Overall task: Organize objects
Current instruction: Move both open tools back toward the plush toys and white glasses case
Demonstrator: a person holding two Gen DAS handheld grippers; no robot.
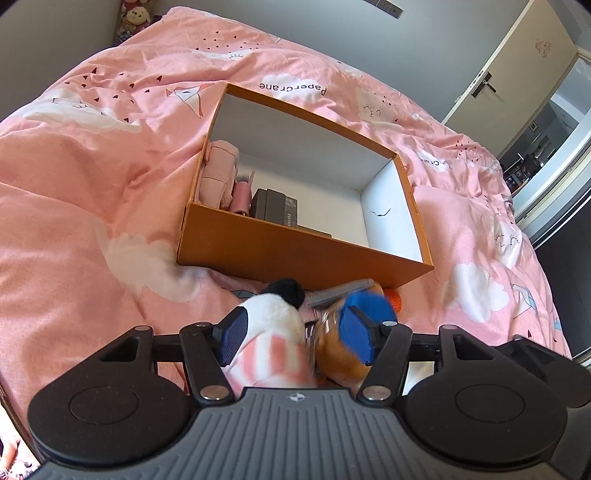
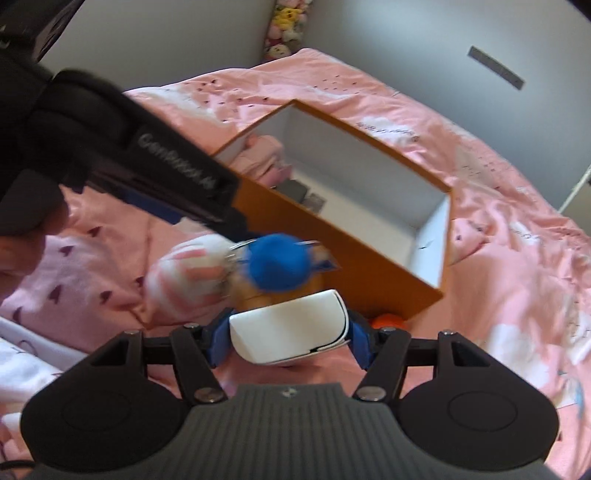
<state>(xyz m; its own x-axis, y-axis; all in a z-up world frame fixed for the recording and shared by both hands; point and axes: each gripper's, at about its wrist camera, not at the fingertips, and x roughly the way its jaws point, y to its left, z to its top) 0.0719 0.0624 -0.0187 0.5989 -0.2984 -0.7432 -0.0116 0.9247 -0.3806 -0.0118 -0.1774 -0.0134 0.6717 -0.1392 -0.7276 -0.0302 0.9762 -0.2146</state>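
Partly done: box (image 1: pixel 295 254) on bed (image 1: pixel 74 221) holds few items at left end. Left hand-held gripper (image 1: pixel 297 332) clamps plush toys (image 1: pixel 273 332) near box. Right hand-held gripper (image 2: pixel 290 341) clamps white case (image 2: pixel 288 332). Both await boxing.

This is a bedroom in a home. A bed covered by a rumpled pink cotton quilt (image 1: pixel 92 177) printed with white clouds, small dark hearts and the words "PaperCrane" fills most of both views. Beyond the quilt's far corner, a pile of small plush toys (image 2: pixel 286 29) sits against plain grey walls. To the right of the quilt stands a pale cream interior door (image 1: pixel 517 70) with a dark lever handle (image 1: pixel 484 85), and past that door an opening shows another furnished room, too small to make out.
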